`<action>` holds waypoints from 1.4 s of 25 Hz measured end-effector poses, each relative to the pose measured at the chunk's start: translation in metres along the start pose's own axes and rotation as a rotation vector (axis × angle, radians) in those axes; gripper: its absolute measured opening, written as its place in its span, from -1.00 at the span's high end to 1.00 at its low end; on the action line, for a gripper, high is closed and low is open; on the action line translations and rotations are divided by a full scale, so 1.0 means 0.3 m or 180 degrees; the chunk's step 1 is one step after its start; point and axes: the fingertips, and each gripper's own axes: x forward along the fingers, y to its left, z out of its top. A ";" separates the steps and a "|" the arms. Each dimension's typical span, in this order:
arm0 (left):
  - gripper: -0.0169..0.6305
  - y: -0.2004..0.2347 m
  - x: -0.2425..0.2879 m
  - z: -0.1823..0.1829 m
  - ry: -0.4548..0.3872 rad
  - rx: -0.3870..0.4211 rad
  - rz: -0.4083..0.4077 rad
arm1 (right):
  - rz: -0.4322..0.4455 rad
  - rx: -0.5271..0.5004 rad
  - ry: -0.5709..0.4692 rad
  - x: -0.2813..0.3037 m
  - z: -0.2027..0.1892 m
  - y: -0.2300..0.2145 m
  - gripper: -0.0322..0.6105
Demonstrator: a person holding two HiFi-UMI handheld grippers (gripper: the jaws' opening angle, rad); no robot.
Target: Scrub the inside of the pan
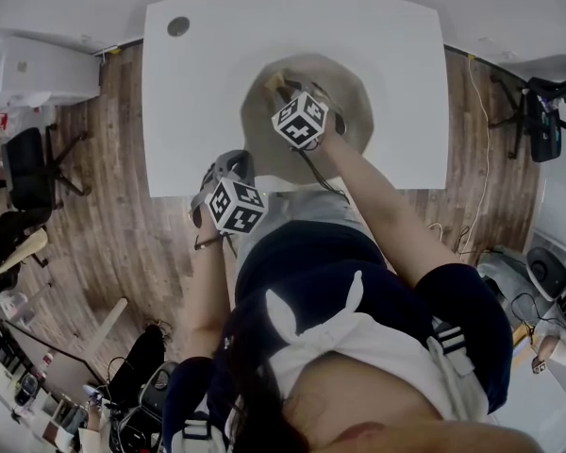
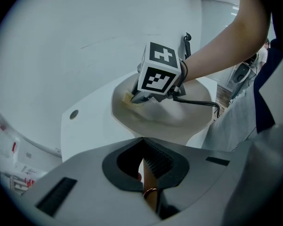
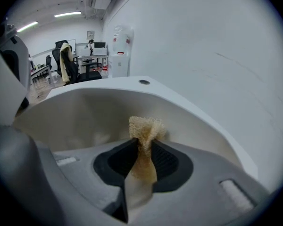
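The round beige pan (image 1: 354, 102) has a smooth, matt inside, while the white desk (image 1: 198, 83) looks smooth and faintly glossy above a brown wood-plank floor (image 1: 123, 225). The yellowish scrub pad (image 3: 145, 127) is a coarse, open, fibrous weave between the black ribbed fingers (image 3: 166, 160) of the right gripper (image 3: 144, 145), whose grey shell looks like matt moulded plastic. The left gripper (image 2: 144, 150) has the same matt grey shell, and the tan handle (image 2: 150, 179) in it looks smooth, with a shiny copper-coloured metal ring (image 2: 150, 191).

I hold two grippers, one left gripper (image 2: 144, 163) and one right gripper (image 3: 144, 142), with one pan (image 1: 351, 97), one sponge (image 3: 145, 126) and one white table (image 1: 217, 74)
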 end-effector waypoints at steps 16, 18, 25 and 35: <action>0.93 -0.013 -0.007 -0.007 -0.0055 -0.0044 -0.0027 | -0.0750 0.0371 0.0450 -0.034 -0.123 -0.160 0.63; 0.93 -0.008 -0.007 -0.009 -0.0060 -0.0050 -0.0032 | -0.0800 0.0402 0.0531 -0.036 -0.139 -0.173 0.62; 0.93 -0.014 -0.012 -0.008 -0.0081 -0.0084 -0.0029 | -0.1015 0.0408 0.0882 -0.082 -0.193 -0.218 0.63; 0.93 -0.012 -0.009 -0.020 -0.0111 -0.0191 -0.0028 | -0.0912 0.0415 0.1594 -0.115 -0.295 -0.219 0.63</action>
